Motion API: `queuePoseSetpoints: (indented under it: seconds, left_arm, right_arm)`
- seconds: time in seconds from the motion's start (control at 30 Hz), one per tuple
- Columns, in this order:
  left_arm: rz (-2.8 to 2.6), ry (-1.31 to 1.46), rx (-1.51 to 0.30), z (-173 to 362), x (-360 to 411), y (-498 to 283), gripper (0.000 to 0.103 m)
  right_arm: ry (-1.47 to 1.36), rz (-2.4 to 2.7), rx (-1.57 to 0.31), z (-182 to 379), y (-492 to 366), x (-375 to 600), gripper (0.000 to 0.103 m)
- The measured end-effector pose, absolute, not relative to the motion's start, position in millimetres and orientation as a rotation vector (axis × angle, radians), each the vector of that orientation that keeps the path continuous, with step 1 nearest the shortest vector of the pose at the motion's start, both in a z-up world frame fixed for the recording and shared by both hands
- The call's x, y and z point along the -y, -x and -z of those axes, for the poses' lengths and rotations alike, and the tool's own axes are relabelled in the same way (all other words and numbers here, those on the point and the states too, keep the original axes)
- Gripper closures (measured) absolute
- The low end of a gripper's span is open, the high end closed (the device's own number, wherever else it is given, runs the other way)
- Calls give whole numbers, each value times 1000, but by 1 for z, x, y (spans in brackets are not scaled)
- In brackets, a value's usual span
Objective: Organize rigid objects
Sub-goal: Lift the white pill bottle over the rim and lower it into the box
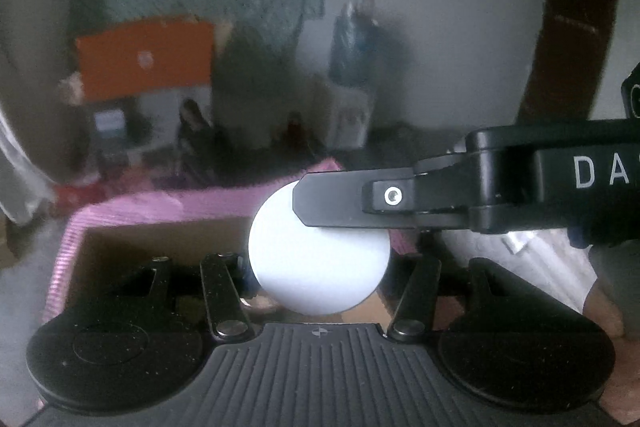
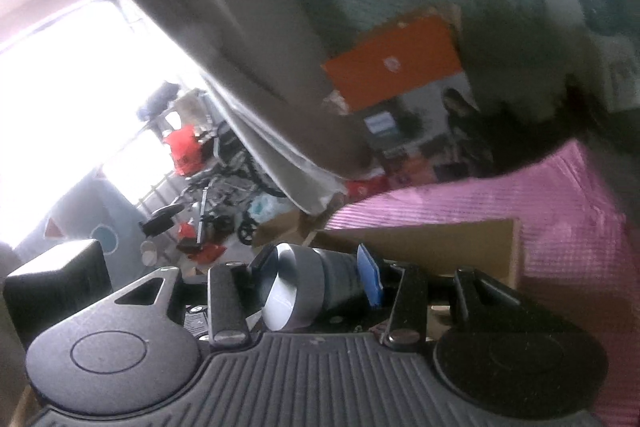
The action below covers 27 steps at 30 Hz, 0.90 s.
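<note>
In the left wrist view a white round object (image 1: 316, 267) fills the gap between the fingers of my left gripper (image 1: 320, 255), which looks shut on it; the fingertips are lost in shadow. My right gripper's black finger (image 1: 340, 203) comes in from the right and lies across the object's upper edge. In the right wrist view my right gripper (image 2: 316, 275) is shut on a dark cylinder with a silver-rimmed open end (image 2: 332, 279), lying crosswise. A blue pad (image 2: 370, 279) presses its right end. I cannot tell whether both views show one object.
Below the grippers, a brown cardboard box (image 1: 160, 247) sits on a pink striped cloth (image 2: 560, 211). An orange box (image 1: 148, 59) and clutter stand at the blurred back wall. Part of a hand (image 1: 604, 311) shows at the right. A black block (image 2: 60, 291) stands at the left.
</note>
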<state>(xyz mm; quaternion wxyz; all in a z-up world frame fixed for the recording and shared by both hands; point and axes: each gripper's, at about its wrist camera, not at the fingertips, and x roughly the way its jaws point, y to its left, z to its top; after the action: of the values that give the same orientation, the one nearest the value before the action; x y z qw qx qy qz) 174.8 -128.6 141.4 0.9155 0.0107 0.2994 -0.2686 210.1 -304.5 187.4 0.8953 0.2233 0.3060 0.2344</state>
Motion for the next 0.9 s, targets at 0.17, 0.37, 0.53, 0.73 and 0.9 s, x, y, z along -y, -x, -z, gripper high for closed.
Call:
queuePoseSetpoints:
  seconds: [0.17, 0.37, 0.53, 0.73, 0.9]
  left_arm:
    - [575, -54, -739, -110, 154, -204, 50]
    - [571, -77, -852, -77, 166, -224, 50]
    - [552, -114, -898, -66, 172, -235, 50]
    - [539, -130, -940, -56, 176, -246, 50]
    - [534, -122, -978, -49, 177, -254, 49]
  right_arm:
    - [-558, -447, -740, -144, -245, 337, 56]
    - [-606, -431, -831, -101, -264, 352, 56]
    - [-590, -427, -860, -86, -274, 353, 55]
    - [-534, -399, -874, -81, -282, 351, 55]
    - [-514, -384, -874, -79, -285, 351, 50]
